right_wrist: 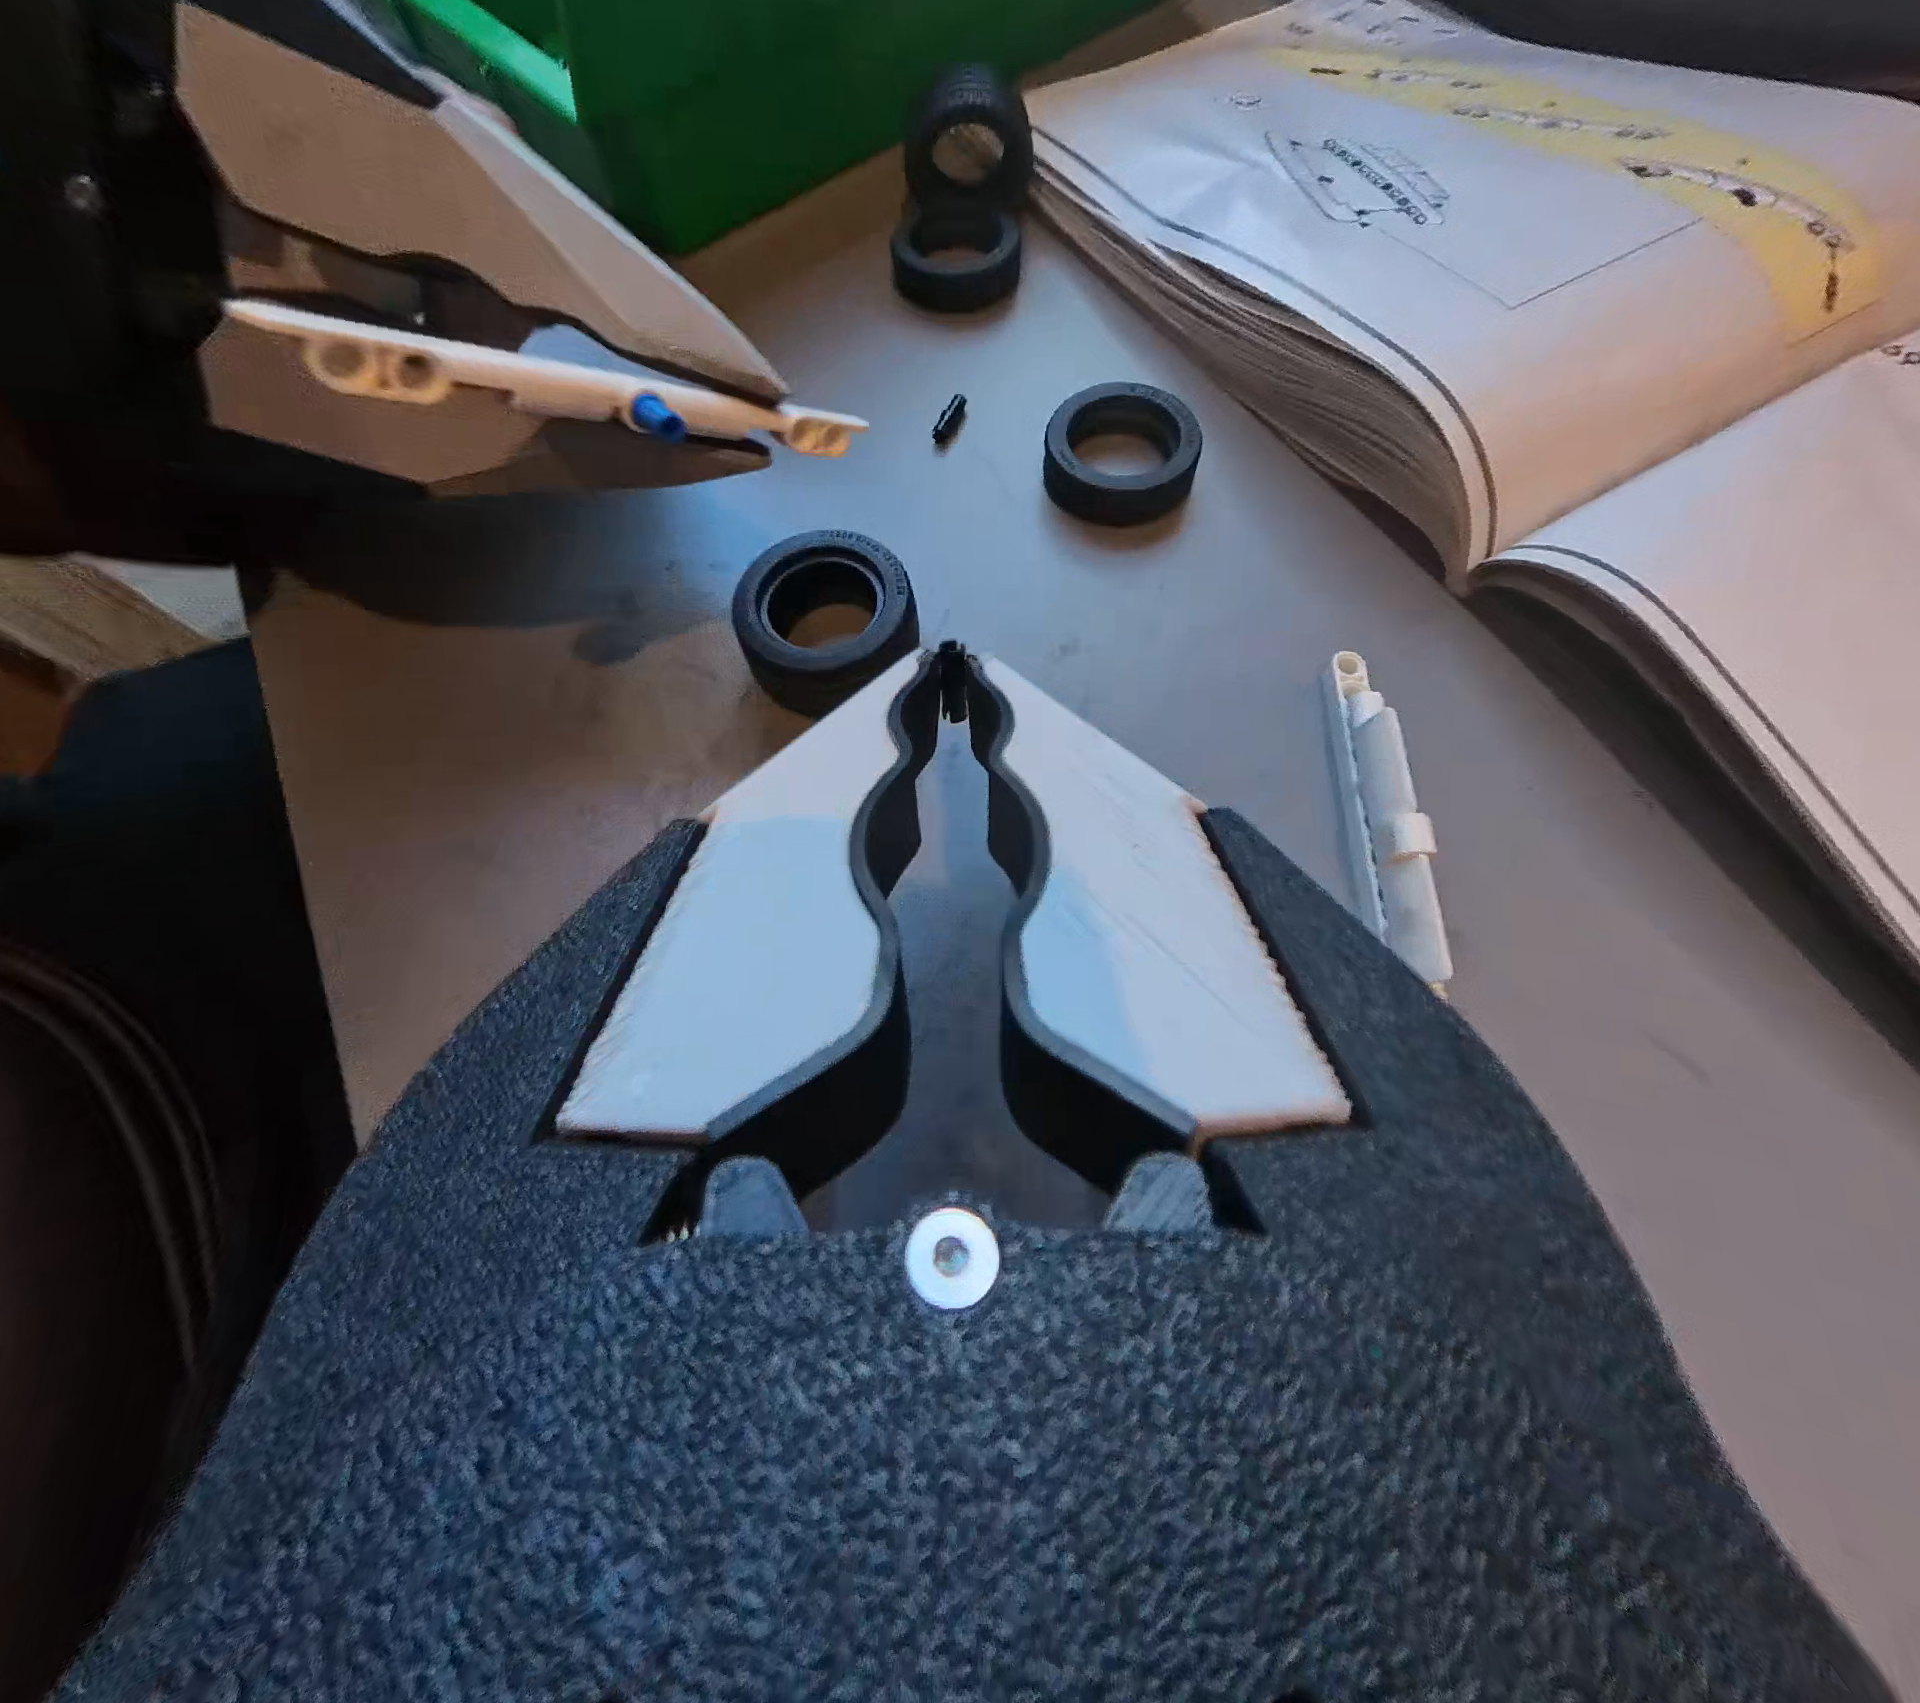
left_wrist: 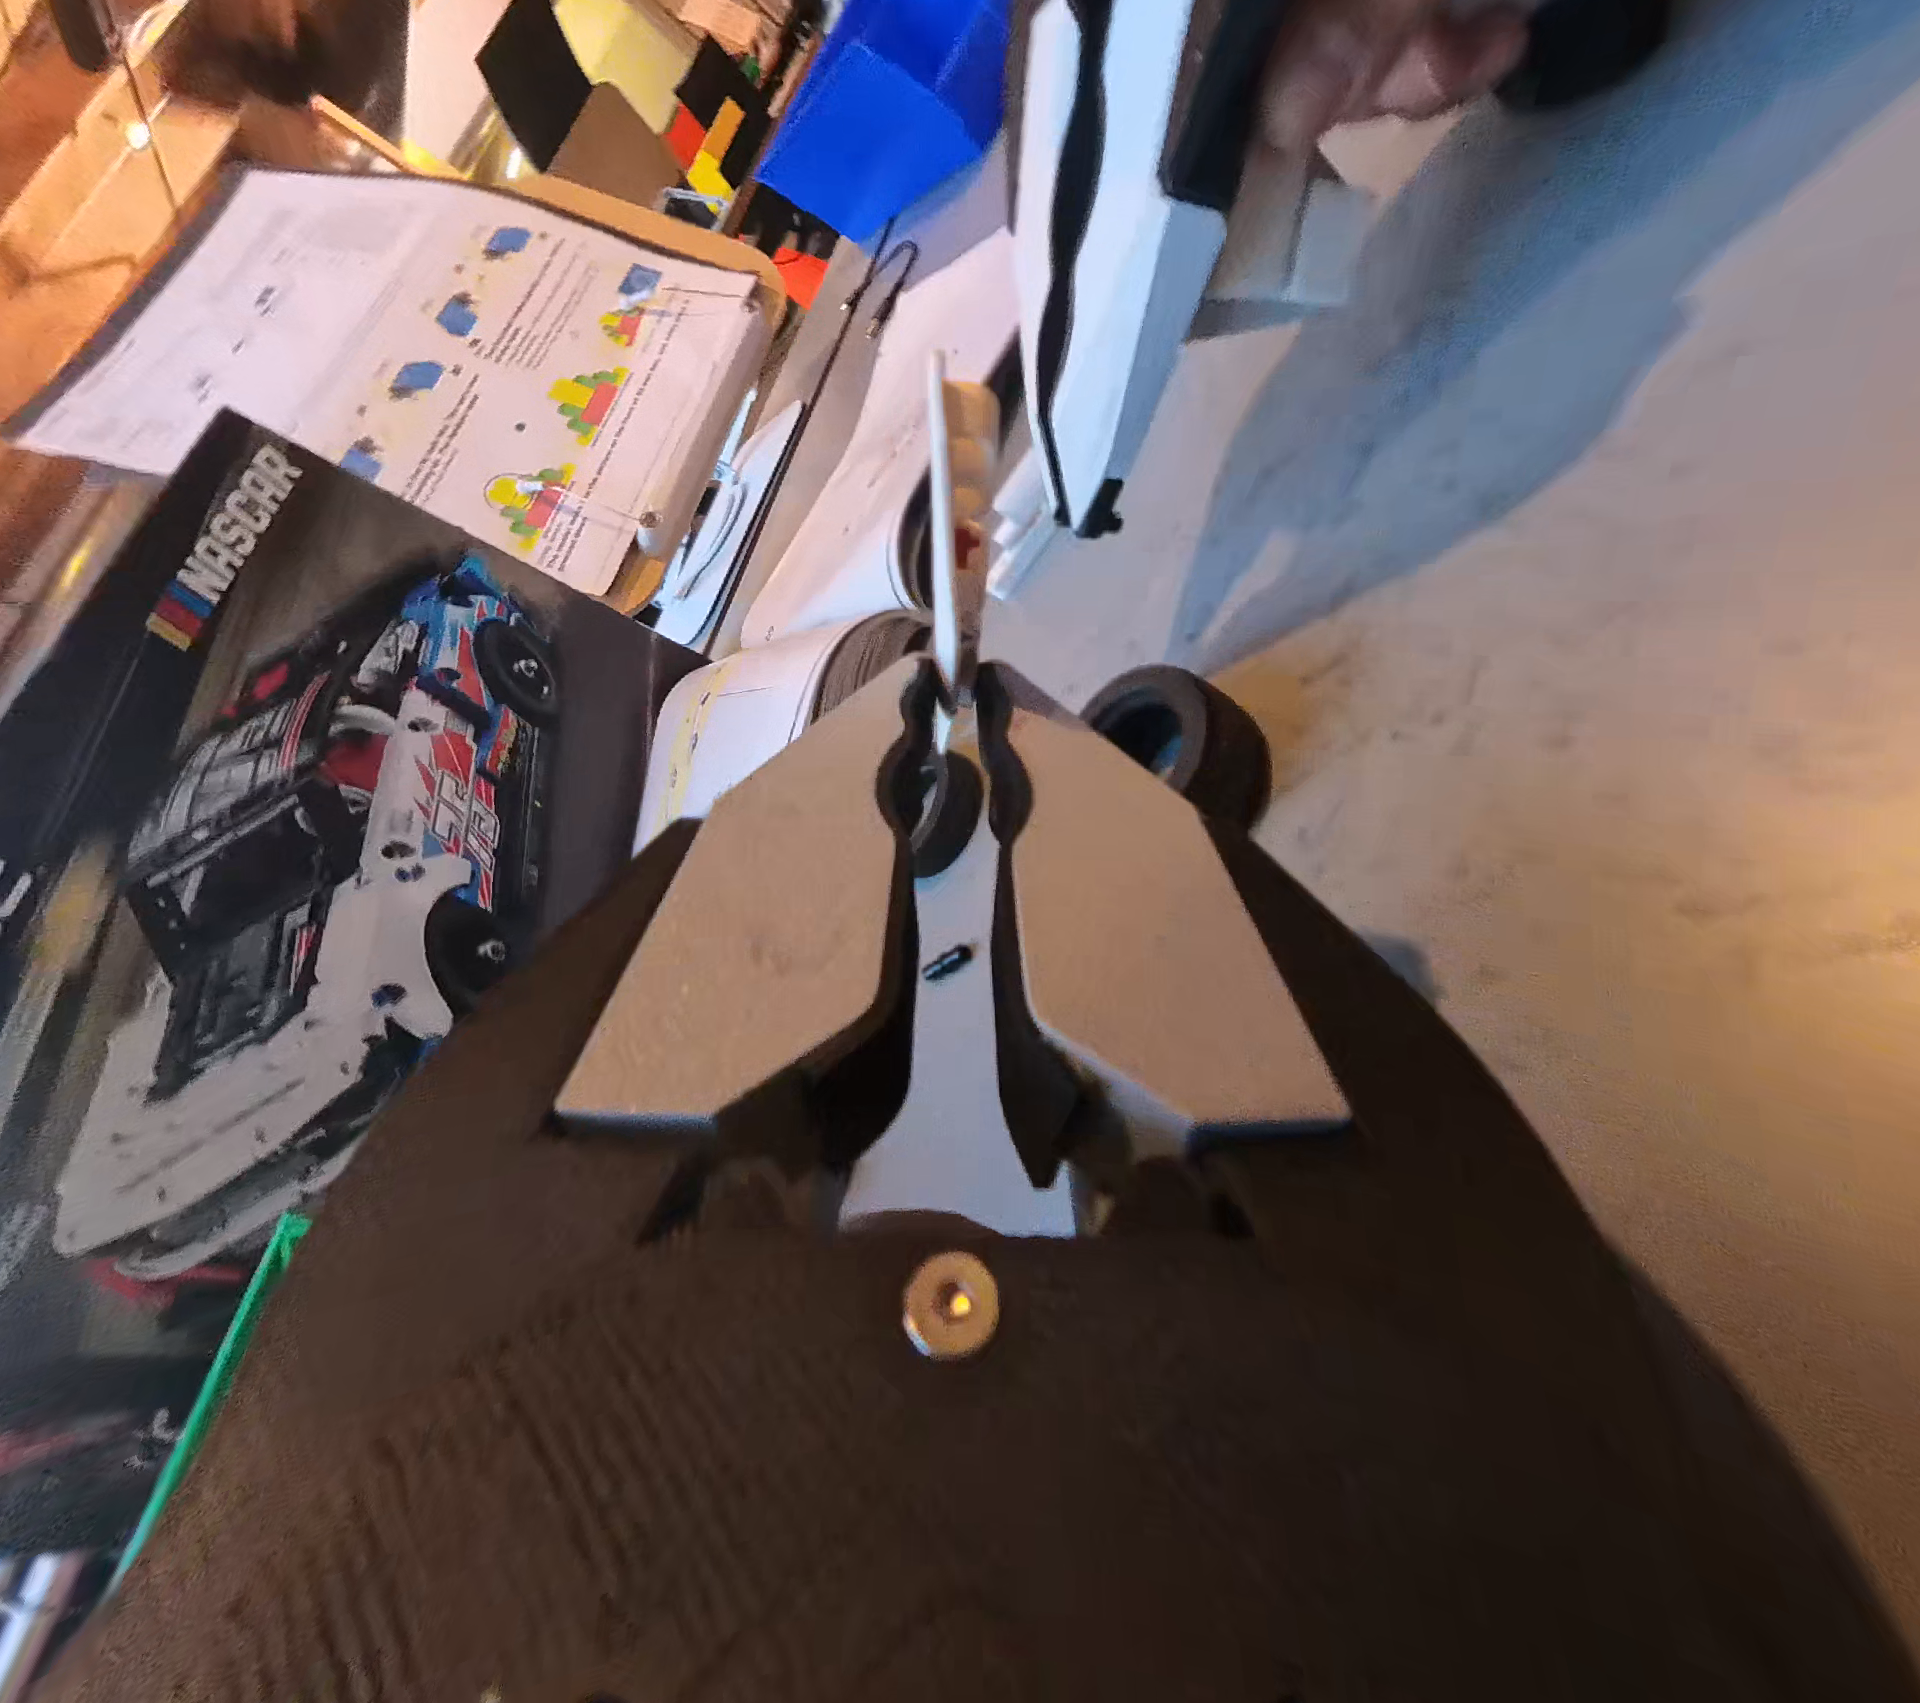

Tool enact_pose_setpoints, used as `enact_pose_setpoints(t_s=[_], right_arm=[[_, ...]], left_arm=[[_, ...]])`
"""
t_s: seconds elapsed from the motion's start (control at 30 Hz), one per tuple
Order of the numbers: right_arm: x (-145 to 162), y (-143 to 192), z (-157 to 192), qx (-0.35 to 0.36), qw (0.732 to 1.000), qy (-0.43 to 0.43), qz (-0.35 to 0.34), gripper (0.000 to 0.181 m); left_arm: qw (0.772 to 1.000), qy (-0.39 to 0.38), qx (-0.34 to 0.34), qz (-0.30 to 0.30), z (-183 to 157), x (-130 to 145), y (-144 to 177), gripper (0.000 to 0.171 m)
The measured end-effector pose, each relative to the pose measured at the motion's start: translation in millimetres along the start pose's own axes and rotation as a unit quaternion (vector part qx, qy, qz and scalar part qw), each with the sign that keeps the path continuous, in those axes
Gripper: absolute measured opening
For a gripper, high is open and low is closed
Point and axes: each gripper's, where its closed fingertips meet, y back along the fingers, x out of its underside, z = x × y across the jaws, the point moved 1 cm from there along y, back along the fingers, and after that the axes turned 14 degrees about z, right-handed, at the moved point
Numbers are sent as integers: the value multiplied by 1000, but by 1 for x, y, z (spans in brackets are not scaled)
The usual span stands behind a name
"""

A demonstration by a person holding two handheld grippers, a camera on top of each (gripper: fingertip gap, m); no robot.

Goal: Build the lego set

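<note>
Right wrist view: the right claw point(right_wrist: 948, 685) points away over the counter point(right_wrist: 1143, 666), its fingertips pinched on a small black pin point(right_wrist: 949, 679) that stands upright between them. Just beyond lies a black tyre point(right_wrist: 826, 614). At far left the left claw point(right_wrist: 774, 422) reaches in sideways, closed flat on a long white beam point(right_wrist: 540, 384) carrying a blue pin point(right_wrist: 658, 415). A second black pin point(right_wrist: 949, 418) lies loose just right of the beam's tip. An open instruction book point(right_wrist: 1455, 251) rests at right.

Left wrist view: the left claw point(left_wrist: 951, 697) grips the beam point(left_wrist: 951, 552) edge-on.
</note>
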Motion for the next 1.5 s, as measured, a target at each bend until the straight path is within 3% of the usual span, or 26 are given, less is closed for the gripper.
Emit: enact_pose_setpoints(t_s=[0.1, 0.2, 0.33, 0.57, 0.73, 0.87, 0.93, 1.0, 1.23, 1.37, 1.5], right_arm=[[6, -5, -1, 21, 999, 40, 30, 5], [19, -9, -7, 63, 990, 101, 80, 5], [34, -16, -1, 57, 981, 149, 114, 17], [24, -7, 5, 13, 987, 135, 90, 33], [-4, 1, 46, -124, 987, 99, 35, 40], [-2, -13, 45, -103, 989, 88, 55, 34], [3, -19, 43, -93, 990, 85, 68, 34], [4, -20, 47, -100, 989, 84, 71, 34], [9, 3, 29, -54, 992, 94, 70, 35], [27, 30, 6, -33, 991, 88, 93, 22], [36, 16, 6, -46, 991, 53, 110, 21]], left_arm=[[997, -69, 9, 20, -5, 9, -11, 5], [982, -180, -38, 40, -4, 14, -16, 5], [959, -271, -82, 32, -10, 13, -20, 5], [942, -321, -80, 51, -15, 24, -29, 5], [937, -338, -79, 31, -13, 22, -31, 11], [938, -336, -75, 40, -8, 25, -31, 17], [934, -344, -77, 55, -7, 33, -34, 0], [931, -350, -83, 57, -8, 34, -34, 10], [944, -294, -104, 106, 16, 43, -20, 22], [979, -156, -82, 105, 29, 30, 6, 23], [997, -44, -21, 63, 25, -1, 18, 27]])
